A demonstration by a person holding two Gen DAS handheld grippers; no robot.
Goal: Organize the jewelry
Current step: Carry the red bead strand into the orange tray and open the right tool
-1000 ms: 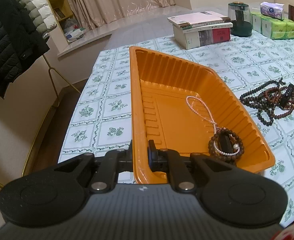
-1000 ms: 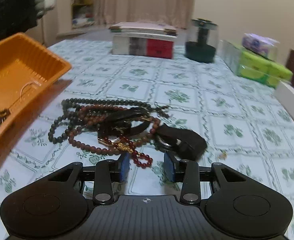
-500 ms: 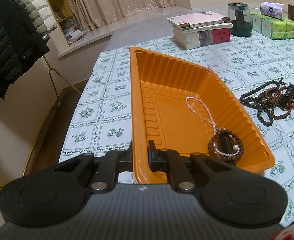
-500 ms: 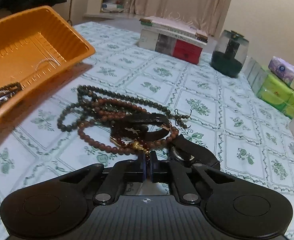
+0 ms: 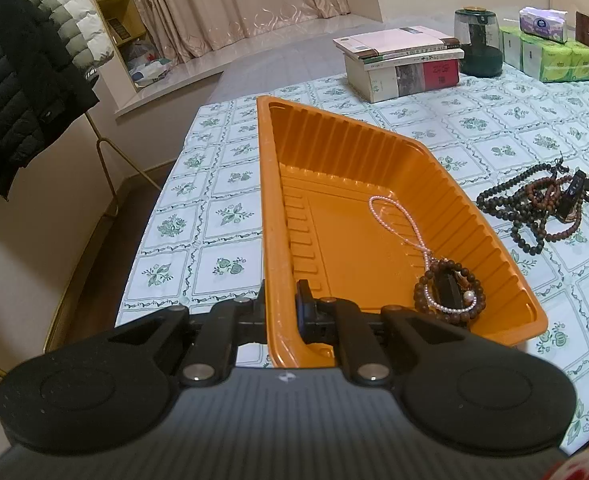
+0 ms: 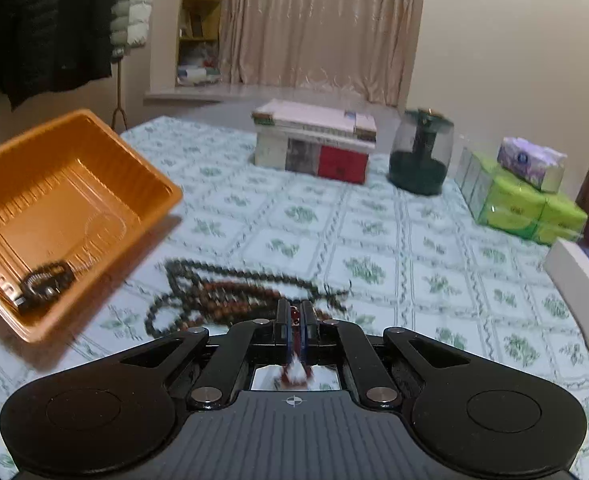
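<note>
The left claw (image 5: 280, 304) is clamped on the near rim of the orange tray (image 5: 270, 216), one finger outside the wall and one inside. In the tray, a pink bead string (image 5: 398, 220) runs from the middle toward 4 o'clock, ending at a coil of brown beads (image 5: 448, 294) near the tray's near right corner. The right claw (image 6: 294, 320) is pressed together on a small red bead piece (image 6: 294, 314) — its jaws have just been closing, and a bit of red and white shows between the fingers and in the gap behind them. Directly ahead of it, at 12 to 10 o'clock in the right wrist view, the tangle of dark and reddish necklaces (image 6: 222, 292) lies blurred on the surface (image 6: 374, 240), which carries a green-patterned cloth. The tray sits at 9 o'clock of that pile — well apart from the stack of books (image 6: 314, 144) at the far side.
</note>
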